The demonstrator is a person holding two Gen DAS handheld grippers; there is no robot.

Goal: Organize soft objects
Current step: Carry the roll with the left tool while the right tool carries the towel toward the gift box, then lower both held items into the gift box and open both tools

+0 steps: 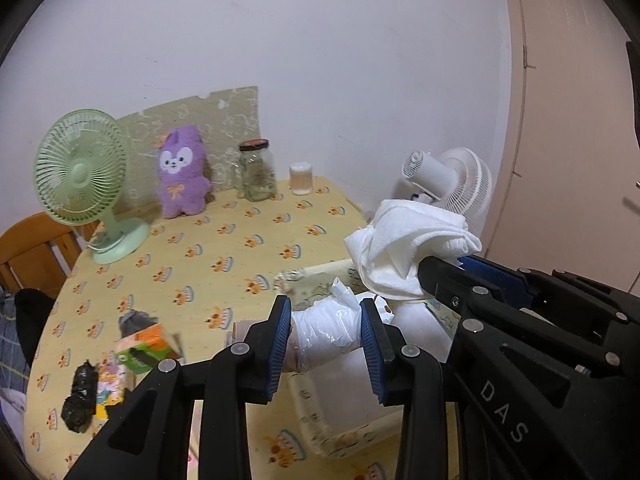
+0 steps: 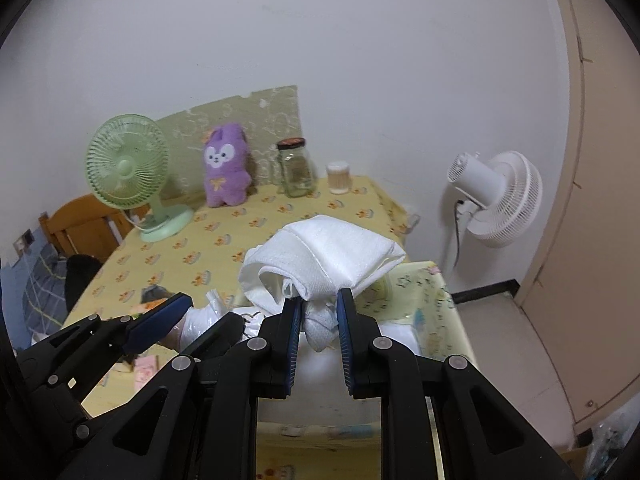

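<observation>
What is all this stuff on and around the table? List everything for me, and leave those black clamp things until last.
Table: one, yellow patterned cloth.
Desk fan: one, green, table's far left.
Plush toy: one, purple, against the back panel.
Glass jar: one, clear, dark lid, right of the plush.
Small container: one, pale, right of the jar.
Standing fan: one, white, beyond the table's right side.
Chair: one, wooden, left.
Storage box: one, pale yellow, near edge.
Small packages: several, orange, black, near left; too blurred to identify.
White cloth: one, pinched by right gripper.
Plastic-wrapped bundle: one, white, clamped by left gripper.
</observation>
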